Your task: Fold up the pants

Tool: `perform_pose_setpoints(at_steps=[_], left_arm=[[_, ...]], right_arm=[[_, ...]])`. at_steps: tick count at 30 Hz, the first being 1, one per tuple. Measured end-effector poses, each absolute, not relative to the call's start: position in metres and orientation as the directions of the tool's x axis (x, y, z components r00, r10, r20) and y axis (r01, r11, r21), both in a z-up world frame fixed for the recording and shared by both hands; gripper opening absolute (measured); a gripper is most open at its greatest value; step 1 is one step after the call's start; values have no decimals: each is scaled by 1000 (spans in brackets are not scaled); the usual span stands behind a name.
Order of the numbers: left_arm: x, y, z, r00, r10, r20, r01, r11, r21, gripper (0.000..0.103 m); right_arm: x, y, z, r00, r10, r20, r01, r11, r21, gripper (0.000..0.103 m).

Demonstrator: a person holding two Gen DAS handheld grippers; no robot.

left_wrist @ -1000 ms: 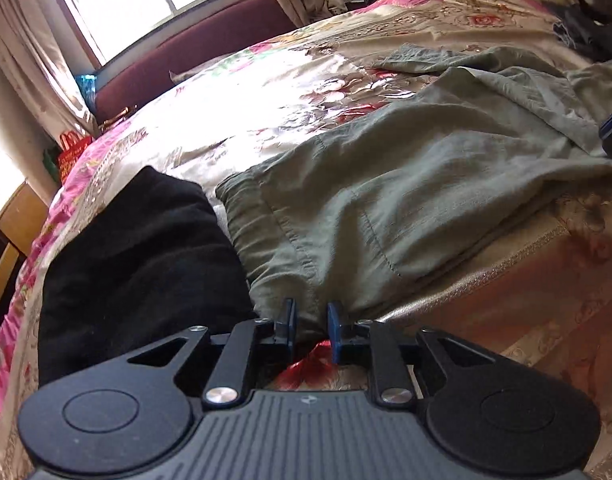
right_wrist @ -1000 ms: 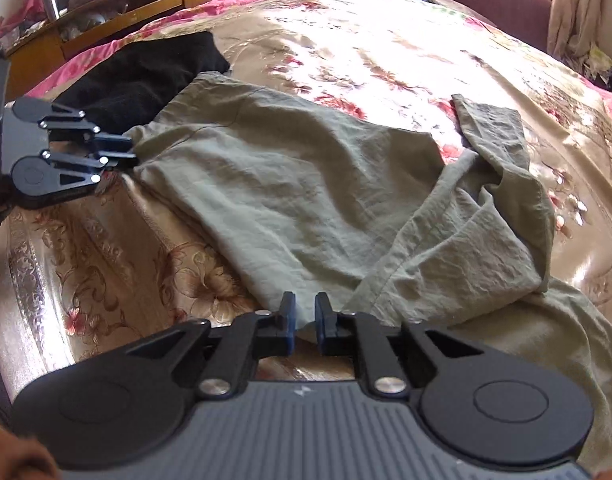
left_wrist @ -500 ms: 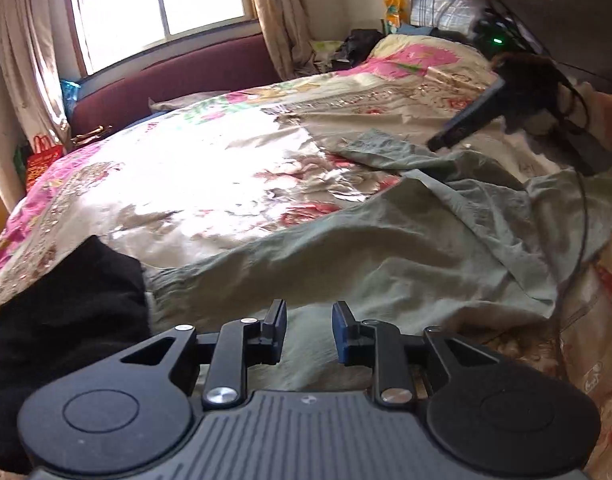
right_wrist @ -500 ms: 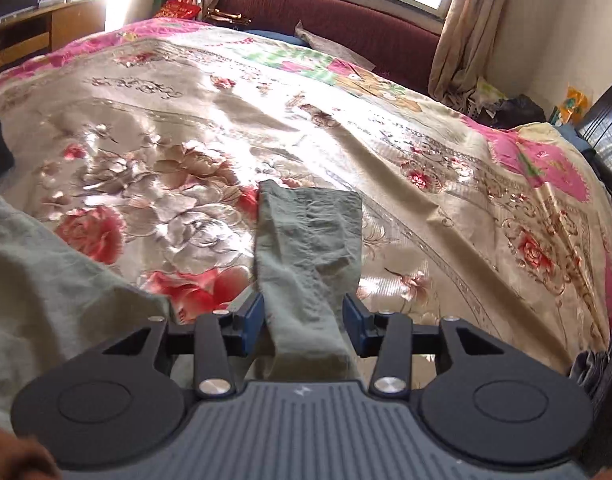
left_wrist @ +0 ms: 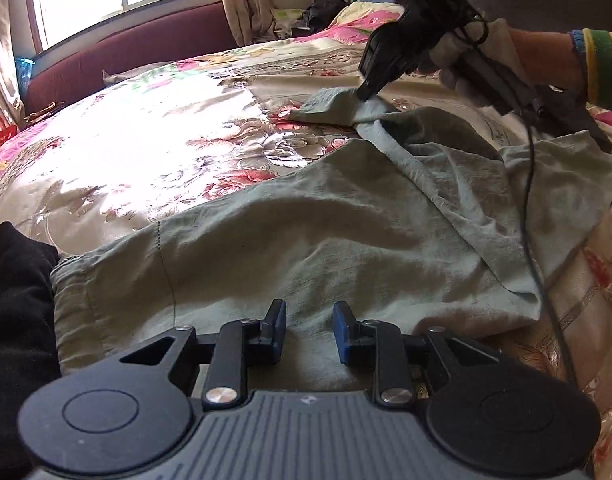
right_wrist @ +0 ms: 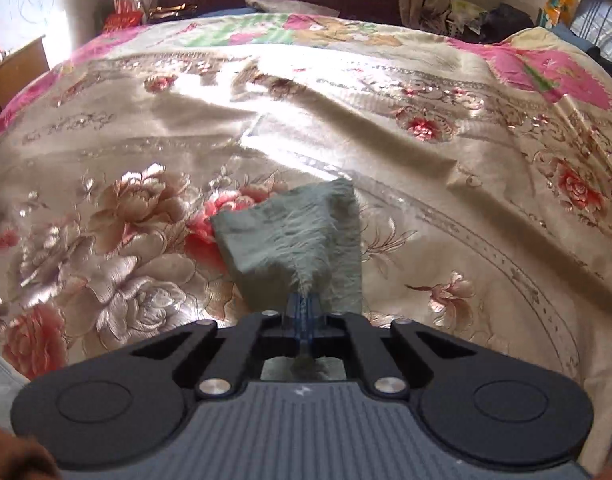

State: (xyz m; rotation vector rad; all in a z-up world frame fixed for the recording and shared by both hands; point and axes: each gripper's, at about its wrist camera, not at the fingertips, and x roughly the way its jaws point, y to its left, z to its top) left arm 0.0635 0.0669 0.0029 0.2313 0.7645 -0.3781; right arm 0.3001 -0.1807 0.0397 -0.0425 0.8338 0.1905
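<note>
Olive-green pants (left_wrist: 326,248): spread across floral bedspread (left_wrist: 154,148), waistband at 9 o'clock, one leg cuff (right_wrist: 302,232) at 1 o'clock. Right gripper (right_wrist: 304,308): jaws clamped on that cuff. Left gripper (left_wrist: 309,330): jaws parted, holding nothing, above pants. Black garment (left_wrist: 14,300): touching waistband.

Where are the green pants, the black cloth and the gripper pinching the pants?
green pants (left_wrist: 346,240), left wrist view, middle of the seat area.
black cloth (left_wrist: 14,300), left wrist view, its bulk beside the waistband.
right gripper (right_wrist: 304,308), right wrist view, shut fingertips on the pant leg.
</note>
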Motion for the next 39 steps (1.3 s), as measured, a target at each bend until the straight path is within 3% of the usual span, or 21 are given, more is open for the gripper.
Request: perform_pose_setpoints(at_steps=[7, 12, 16, 18, 23, 27, 30, 35, 39], left_arm=[[58, 50, 7, 667, -252, -701, 443, 891, 102, 41], [51, 32, 2, 657, -255, -709, 477, 869, 129, 41], [43, 16, -2, 645, -248, -723, 512, 842, 169, 41], [41, 11, -1, 647, -236, -725, 525, 828, 199, 41], [41, 1, 3, 643, -209, -737, 542, 804, 245, 42], [38, -5, 5, 645, -210, -735, 546, 800, 250, 42], [37, -8, 2, 642, -214, -736, 550, 797, 249, 42], [39, -5, 0, 640, -228, -734, 539, 813, 218, 42], [40, 2, 1, 641, -245, -727, 533, 823, 193, 47]], right_arm=[[216, -303, 118, 801, 161, -577, 32, 950, 311, 3], [124, -398, 112, 874, 97, -476, 162, 866, 474, 11], [72, -439, 56, 759, -55, -649, 389, 837, 384, 11], [50, -450, 33, 721, -52, -691, 443, 801, 402, 11], [52, -440, 28, 740, -6, -672, 394, 814, 427, 12], [85, -415, 45, 783, 102, -613, 259, 843, 471, 29], [123, -386, 48, 772, 191, -606, 165, 861, 481, 31], [185, -348, 15, 655, 272, -705, 163, 860, 483, 31], [179, -352, 7, 578, 67, -813, 258, 930, 261, 29]])
